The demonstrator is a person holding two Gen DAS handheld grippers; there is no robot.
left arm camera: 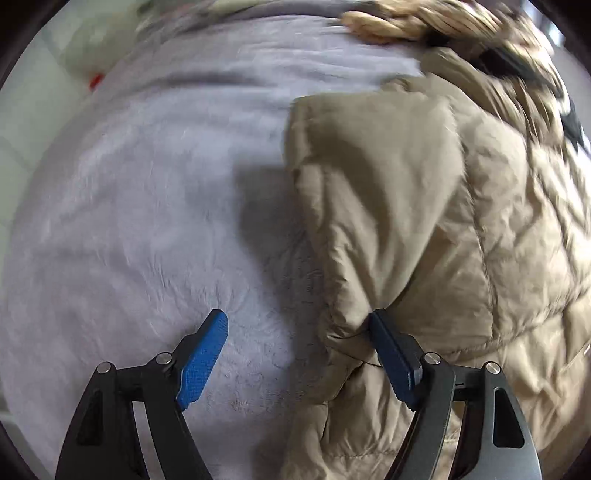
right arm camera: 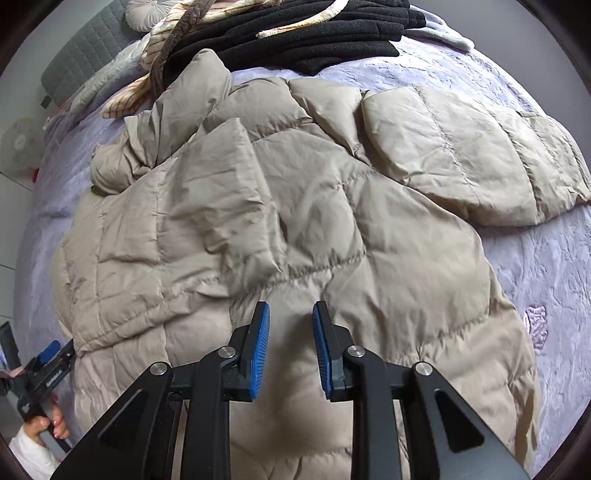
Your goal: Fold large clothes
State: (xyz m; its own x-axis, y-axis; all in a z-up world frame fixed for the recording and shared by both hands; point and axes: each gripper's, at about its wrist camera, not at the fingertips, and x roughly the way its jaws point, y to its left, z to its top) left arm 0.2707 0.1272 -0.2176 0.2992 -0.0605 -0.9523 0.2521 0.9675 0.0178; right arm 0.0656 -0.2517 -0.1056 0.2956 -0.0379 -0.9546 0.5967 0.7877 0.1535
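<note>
Here the left gripper (left arm camera: 297, 325) stands wide open at the near left edge of the beige quilted down jacket (right arm camera: 280, 206): one blue pad lies against a bunched fold of the jacket's edge, the other hangs over bare cover, so nothing is pinched. The right gripper (right arm camera: 291, 314) hovers over the jacket's lower body with its jaws a narrow way apart and no fabric between them.

The jacket lies spread on the bed, one sleeve (right arm camera: 472, 155) stretched out to the right, the other side already bunched and doubled near the collar. The likely trouble is the slick, puffy shell: a shallow bite on that left edge could slip free mid-fold, or catch only the top layer so the padding beneath slumps and the fold comes out crooked. The right jaws, being so narrow, may skate over the thick quilting rather than take it in.

Underneath is a soft lilac plush bedspread (right arm camera: 546, 266), which could drag along and ruck up. Black knitwear (right arm camera: 332, 33) and a striped cream garment (right arm camera: 155, 48) are heaped near the grey headboard (right arm camera: 77, 59), close enough to crowd the collar end.
</note>
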